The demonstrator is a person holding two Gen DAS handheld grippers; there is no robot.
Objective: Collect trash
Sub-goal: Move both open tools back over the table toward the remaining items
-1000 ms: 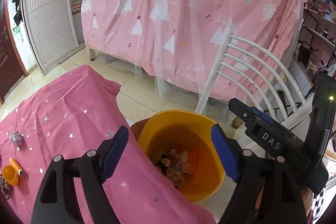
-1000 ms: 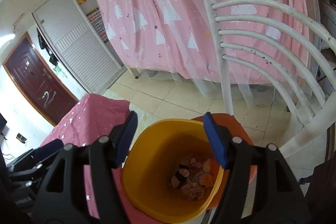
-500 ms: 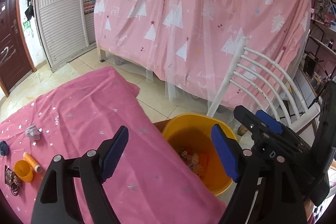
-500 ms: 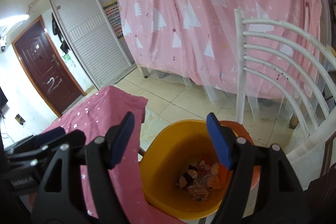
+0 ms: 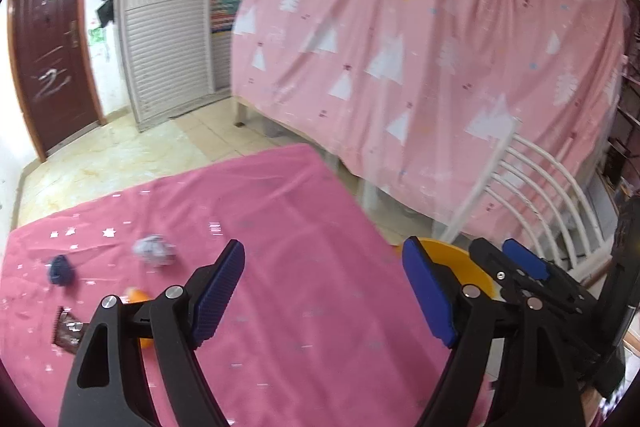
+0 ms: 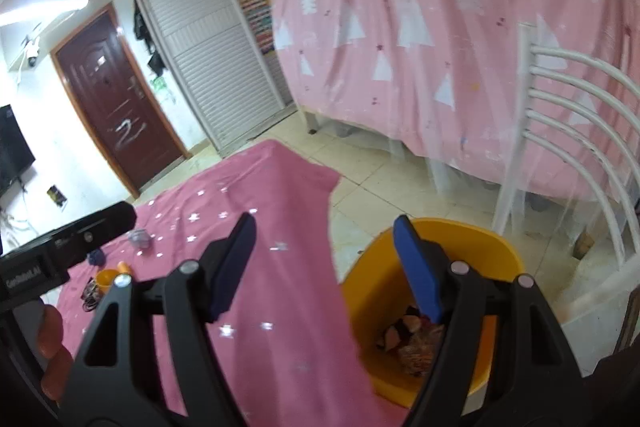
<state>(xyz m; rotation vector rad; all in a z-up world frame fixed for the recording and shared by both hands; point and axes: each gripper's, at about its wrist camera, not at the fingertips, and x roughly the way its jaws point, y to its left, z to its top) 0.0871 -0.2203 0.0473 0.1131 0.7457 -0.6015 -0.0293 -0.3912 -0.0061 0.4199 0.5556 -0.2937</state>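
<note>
Both views have swung away from the yellow bin (image 6: 432,307) toward the tabletop (image 5: 300,247) since a second ago. Then the bin filled the centre of each view; now it sits at the right edge of the left wrist view and lower right of the right wrist view. More of the pink star-print cloth shows than before.

Left gripper (image 5: 324,293): spread wide, nothing between its jaws, unchanged from the earlier frames. Right gripper (image 6: 324,263): also spread and empty; its jaws have just been opening a little further.

Counts:
- One yellow bin, off the tabletop's right edge, with a heap of wrappers (image 6: 408,339) at its bottom.
- Trash on the cloth, far left: one crumpled grey-white paper ball (image 5: 154,249), one dark blue scrap (image 5: 60,269), one brown wrapper (image 5: 66,331).
- One orange cup (image 6: 106,278) with one small orange tube (image 6: 125,267) just beside it, partly hidden behind the left gripper in its own view.
- One dark tangle (image 6: 90,293) next to the cup, too small to identify.
- One white slatted chair (image 6: 568,131) behind the bin.
</note>
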